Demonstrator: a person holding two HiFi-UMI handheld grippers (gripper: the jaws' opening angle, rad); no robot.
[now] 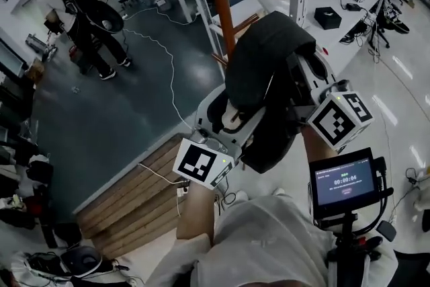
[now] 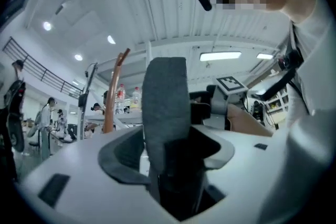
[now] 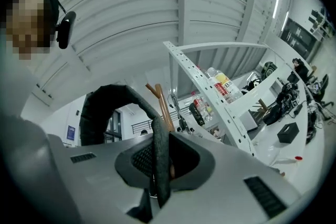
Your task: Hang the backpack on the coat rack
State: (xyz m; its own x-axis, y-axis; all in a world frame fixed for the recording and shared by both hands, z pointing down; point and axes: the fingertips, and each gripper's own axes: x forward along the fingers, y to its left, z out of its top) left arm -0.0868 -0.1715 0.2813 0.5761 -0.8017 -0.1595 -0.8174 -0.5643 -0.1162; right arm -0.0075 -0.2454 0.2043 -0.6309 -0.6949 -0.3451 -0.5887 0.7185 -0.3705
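At the left, the left gripper (image 2: 169, 159) has its jaws standing well apart, and a wide grey strap (image 2: 165, 94) rises loose between them rather than pinched, so I judge that it only steadies that side. Just right of it the coat rack (image 1: 220, 3), a slanting orange-brown pole, stands close by the black backpack (image 1: 265, 67). The backpack hangs in the air between both tools, raised, I think, so that a strap can drop over a peg. At the right, the right gripper (image 3: 156, 161) appears closed on a thin strap loop (image 3: 118, 89) arching up from its pads, so it likely bears the weight. Only the head view shows the whole bag and its nearness to the pole, but there the bag hides both sets of jaws. The gripper views show the jaws, and the right one also shows the rack's forked pegs (image 3: 163, 107).
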